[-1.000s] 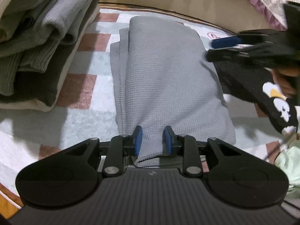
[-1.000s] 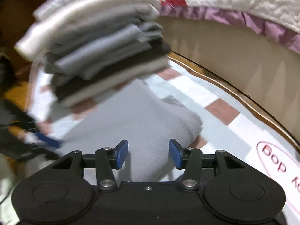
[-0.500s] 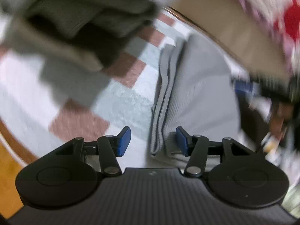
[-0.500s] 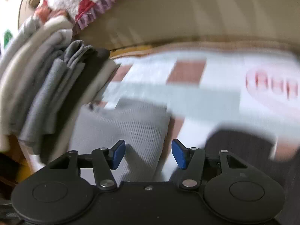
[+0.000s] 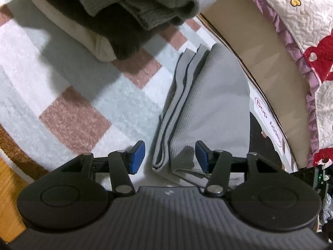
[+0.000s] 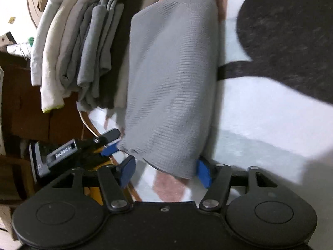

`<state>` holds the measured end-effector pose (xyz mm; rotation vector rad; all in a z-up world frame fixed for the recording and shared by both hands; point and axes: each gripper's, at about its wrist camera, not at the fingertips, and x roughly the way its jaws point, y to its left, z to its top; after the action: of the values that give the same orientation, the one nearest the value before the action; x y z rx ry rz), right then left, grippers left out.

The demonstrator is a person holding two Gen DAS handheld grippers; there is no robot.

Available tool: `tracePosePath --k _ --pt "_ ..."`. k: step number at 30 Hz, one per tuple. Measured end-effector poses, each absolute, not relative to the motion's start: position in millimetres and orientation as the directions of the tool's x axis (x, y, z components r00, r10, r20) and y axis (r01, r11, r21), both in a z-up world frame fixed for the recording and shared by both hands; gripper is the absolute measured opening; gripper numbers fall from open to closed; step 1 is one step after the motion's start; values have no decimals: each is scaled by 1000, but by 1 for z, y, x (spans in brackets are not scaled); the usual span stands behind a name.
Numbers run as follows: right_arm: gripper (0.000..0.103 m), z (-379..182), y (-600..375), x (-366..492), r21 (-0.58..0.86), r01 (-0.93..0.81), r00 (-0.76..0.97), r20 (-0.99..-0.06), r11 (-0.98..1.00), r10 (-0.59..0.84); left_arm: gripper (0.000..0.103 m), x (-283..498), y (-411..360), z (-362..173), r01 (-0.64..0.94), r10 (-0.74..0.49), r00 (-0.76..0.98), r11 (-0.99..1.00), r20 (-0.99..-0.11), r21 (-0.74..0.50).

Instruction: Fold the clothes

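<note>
Since a second ago the left gripper [image 5: 169, 159] has let go of the grey waffle-knit garment's [image 5: 210, 112] near edge and swung leftward; its blue pads [image 5: 136, 160], then pinched on the cloth, now stand wide apart with nothing between them but the garment's layered corner lying on the rug below. The right gripper [image 6: 164, 171] has turned as well, so that the folded stack, once ahead of it, now sits at the upper left of its frame.

In the left wrist view, the stack of folded clothes [image 5: 124, 10] fills the upper left, cream and dark pieces at the bottom, grey-green knits above. Below it spreads the checked rug [image 5: 72, 112] of white, pale blue and dusty pink. The grey garment lies folded at centre, its stacked edges facing left, running from between the fingers up toward a beige bed base [image 5: 260, 48]. A quilted bedcover [image 5: 295, 20] with red hearts and a purple frill hangs at the upper right.

In the right wrist view, the stack [image 6: 83, 52] is upper left, the left gripper [image 6: 108, 143] lower left at the garment's corner. The grey garment [image 6: 172, 83] fills the centre, its near end lying between the right gripper's widely spread fingers, unclamped. A dark garment [image 6: 291, 37] occupies the upper right on the rug [image 6: 260, 125].
</note>
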<state>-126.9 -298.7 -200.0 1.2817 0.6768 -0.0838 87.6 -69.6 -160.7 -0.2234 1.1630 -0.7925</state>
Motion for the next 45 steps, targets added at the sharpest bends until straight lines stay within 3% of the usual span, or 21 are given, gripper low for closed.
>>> tracePosePath --k 2,4,5,8,13,16,17,23,42,45 --pt "73 -202 -299 -119 860 436 803 -504 265 318 53 81 -68 -147 478 -664 225 713 -713 -513" --pt "54 -199 -298 -116 862 448 804 -504 236 316 56 73 -66 -144 450 -692 222 698 -687 -557" --pt "34 -195 -300 -116 869 442 813 -493 223 311 58 69 -64 -144 429 -707 217 689 -674 -585" --pt "28 -182 -304 -117 898 408 849 -440 167 294 58 57 -58 -149 321 -751 200 657 -629 -682" --pt "27 -161 -306 -111 913 391 871 -409 117 273 59 40 -43 -194 -109 -831 178 515 -527 -850" --pt "26 -152 -308 -105 921 382 884 -390 80 260 60 33 -48 -203 -202 -858 191 441 -477 -874" --pt "26 -149 -309 -102 920 385 884 -391 76 255 64 32 -49 -203 -219 -865 206 414 -457 -883" --pt "26 -139 -319 -100 926 378 899 -364 -9 245 81 29 -51 -203 -273 -873 298 309 -386 -911" --pt "26 -121 -324 -93 932 363 901 -351 -2 257 93 20 -67 -209 -337 -817 515 87 -261 -938" --pt "26 -124 -323 -97 931 364 900 -347 -17 264 95 26 -68 -205 -268 -810 543 84 -222 -960"
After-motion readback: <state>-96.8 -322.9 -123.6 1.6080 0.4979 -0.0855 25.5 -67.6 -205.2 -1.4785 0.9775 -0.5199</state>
